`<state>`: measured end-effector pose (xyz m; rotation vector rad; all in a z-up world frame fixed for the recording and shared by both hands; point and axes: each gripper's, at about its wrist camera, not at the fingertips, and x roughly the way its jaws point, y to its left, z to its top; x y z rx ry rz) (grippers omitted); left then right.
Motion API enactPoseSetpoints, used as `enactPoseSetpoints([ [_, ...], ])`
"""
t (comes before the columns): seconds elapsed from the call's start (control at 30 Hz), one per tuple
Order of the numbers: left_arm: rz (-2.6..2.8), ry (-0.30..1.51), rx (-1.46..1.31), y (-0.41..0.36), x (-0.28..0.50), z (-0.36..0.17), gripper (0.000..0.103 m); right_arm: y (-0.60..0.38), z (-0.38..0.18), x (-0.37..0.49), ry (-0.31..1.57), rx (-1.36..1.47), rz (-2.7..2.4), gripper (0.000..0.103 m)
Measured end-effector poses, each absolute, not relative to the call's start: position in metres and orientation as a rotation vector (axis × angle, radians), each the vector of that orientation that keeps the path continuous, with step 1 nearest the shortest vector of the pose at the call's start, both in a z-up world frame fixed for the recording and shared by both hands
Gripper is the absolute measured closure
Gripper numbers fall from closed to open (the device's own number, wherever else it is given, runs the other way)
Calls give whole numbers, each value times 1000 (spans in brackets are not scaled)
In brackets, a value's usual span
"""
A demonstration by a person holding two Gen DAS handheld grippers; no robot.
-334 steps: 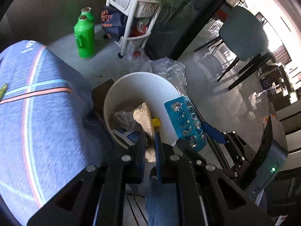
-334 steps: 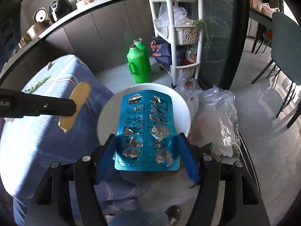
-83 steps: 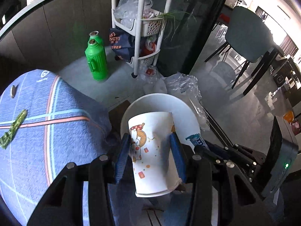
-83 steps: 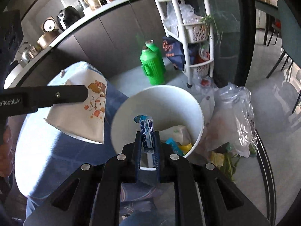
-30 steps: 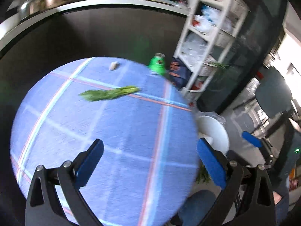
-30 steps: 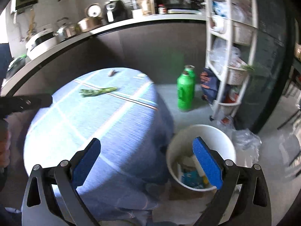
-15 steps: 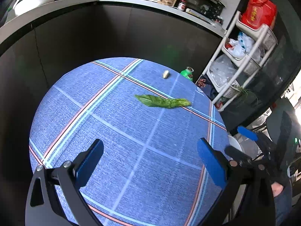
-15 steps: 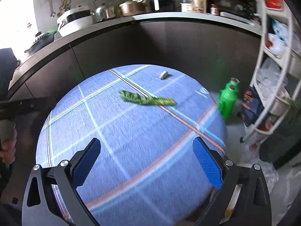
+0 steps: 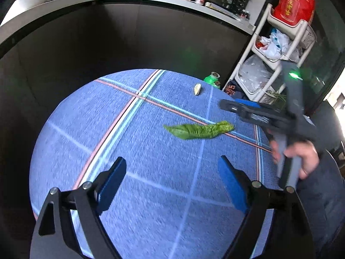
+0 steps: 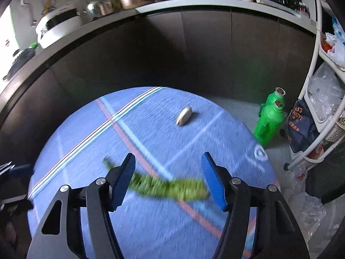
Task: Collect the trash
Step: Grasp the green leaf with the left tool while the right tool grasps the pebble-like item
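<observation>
Both our tongs stood wide open with nothing in them. Our right gripper (image 10: 168, 174) hung low over the green leaf (image 10: 170, 188), its blue pads either side of it but not touching, so we judged it was lined up to pinch the leaf next. Our left gripper (image 9: 170, 179) hovered further back over the blue tablecloth (image 9: 129, 151), the leaf (image 9: 199, 130) lying well ahead of its pads, seemingly free for whatever remained. Beyond the leaf sat a small pale scrap (image 10: 183, 112) near the far edge of the cloth; we could not tell what it was. Past the table stood the green bottles (image 10: 269, 118) and the white rack (image 9: 278, 49). No bin showed in either view, and motion blur smeared the leaf in the right view.
</observation>
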<state>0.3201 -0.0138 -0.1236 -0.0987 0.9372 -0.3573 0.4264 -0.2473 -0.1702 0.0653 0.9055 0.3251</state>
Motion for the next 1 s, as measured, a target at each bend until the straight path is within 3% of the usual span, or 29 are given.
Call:
enactPoseSetpoints([
  [0.4,-531,930,2,-37,375,-141,17,-234,-211,512,950,146,251,60],
  [0.47,-549,933,16,-42,380,-145,17,-233,-211,516,935,121,225,69],
  [0.5,-558,938,22,-44,382,-146,17,-232,-212,518,938,103,226,85],
  [0.57,-581,948,46,-53,388,-150,18,-233,-211,516,940,92,239,89],
  [0.77,-683,974,145,-93,401,-158,21,-266,-189,472,861,127,253,89],
  [1.0,-748,1037,289,-152,417,-177,36,-315,-175,404,820,198,221,89],
])
